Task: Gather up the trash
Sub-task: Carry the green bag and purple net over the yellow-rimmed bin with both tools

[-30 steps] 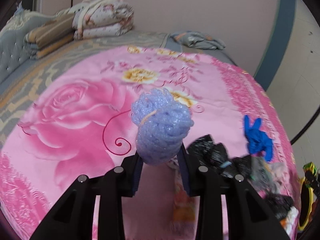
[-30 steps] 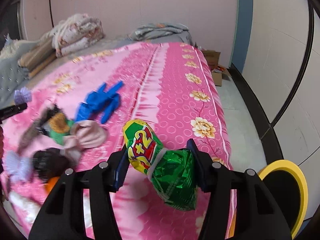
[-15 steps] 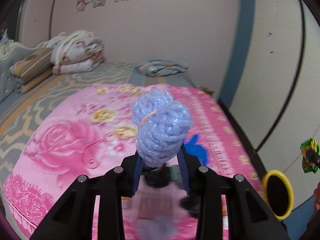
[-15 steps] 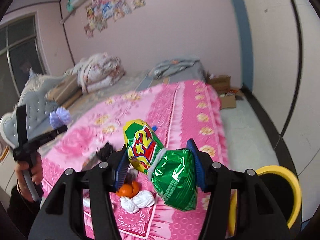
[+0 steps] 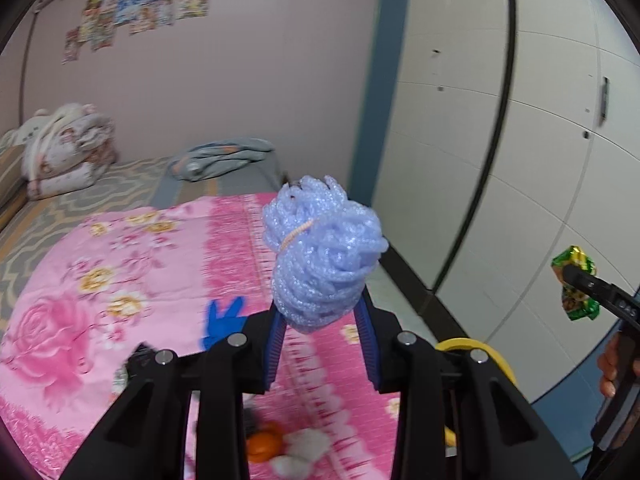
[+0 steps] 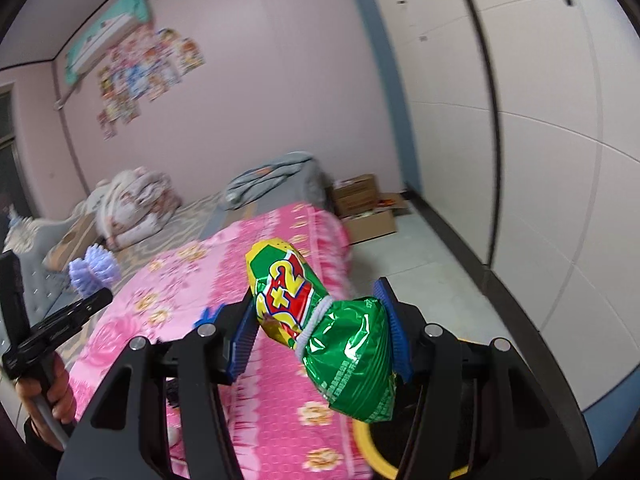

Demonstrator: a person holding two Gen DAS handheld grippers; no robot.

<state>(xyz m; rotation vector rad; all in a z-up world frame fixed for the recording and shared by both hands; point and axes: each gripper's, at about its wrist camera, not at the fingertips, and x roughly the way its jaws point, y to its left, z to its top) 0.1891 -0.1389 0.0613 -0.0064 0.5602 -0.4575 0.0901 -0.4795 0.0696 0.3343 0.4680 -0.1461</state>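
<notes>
Lifted off the bed [image 5: 120,248], each claw pinches trash: foam net [image 5: 322,256], snack bag [image 6: 320,328].

You see even, soft indoor light, heavy fisheye bending with dark corners, and motion blur across the pink floral bedspread [image 5: 132,280].

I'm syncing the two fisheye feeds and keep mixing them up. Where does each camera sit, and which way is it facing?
Left wrist: on the left gripper, looking along its fingers over the pink bedspread toward the far wall; a lilac foam net is clamped; the right gripper shows.
Right wrist: on the right gripper, clamping a green snack bag; the left hand shows.
Shared: bedspread, yellow-rimmed bin, both held items.
</notes>
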